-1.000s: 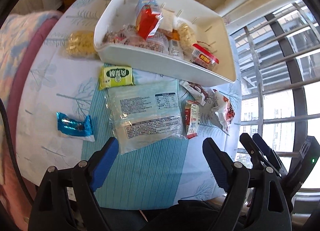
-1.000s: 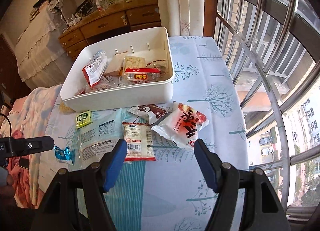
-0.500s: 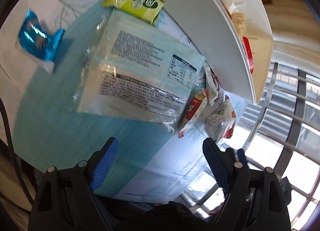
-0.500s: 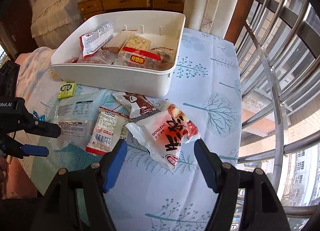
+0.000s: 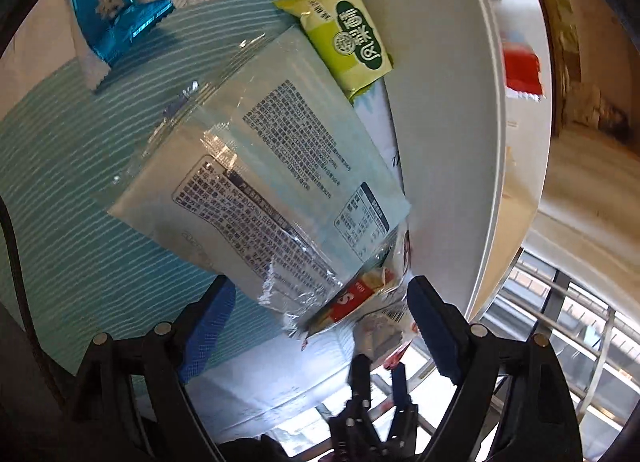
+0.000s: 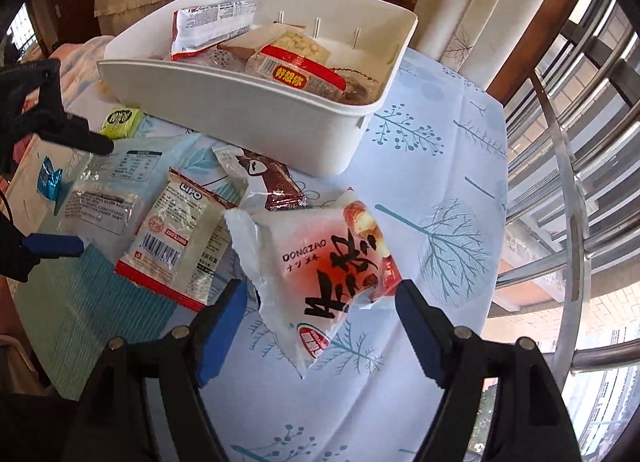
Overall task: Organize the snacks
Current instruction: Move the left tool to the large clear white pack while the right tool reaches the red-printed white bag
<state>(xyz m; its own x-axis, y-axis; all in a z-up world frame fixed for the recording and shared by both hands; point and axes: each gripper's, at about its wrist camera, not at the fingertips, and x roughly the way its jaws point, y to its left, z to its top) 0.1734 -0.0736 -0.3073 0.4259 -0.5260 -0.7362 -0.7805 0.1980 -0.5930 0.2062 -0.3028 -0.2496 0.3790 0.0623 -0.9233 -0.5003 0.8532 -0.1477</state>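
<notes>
Bin point(image 6: 256, 109) approx half full; six packs left on table. L gripper point(image 5: 320, 326) wide over clear pack point(image 5: 264, 181); R gripper point(image 6: 320, 322) jaws opening round red pack point(image 6: 320, 262), no grip yet.

Our left gripper point(image 5: 320, 326) hangs over the tablecloth point(image 5: 72, 189) with its blue-padded jaws wide apart, gripping nothing. Between them lies the crinkled corner of a large clear snack bag point(image 5: 264, 181) printed with dense text, its far edge running beside the white bin's wall point(image 5: 440, 121). A yellow-green packet point(image 5: 348, 37) rests against that bin's corner, overlapping the clear bag. A shiny blue wrapper point(image 5: 116, 17) sits well apart near the cloth's far edge. A red-and-white packet point(image 5: 360, 298) pokes out from under the clear bag's near corner.
</notes>
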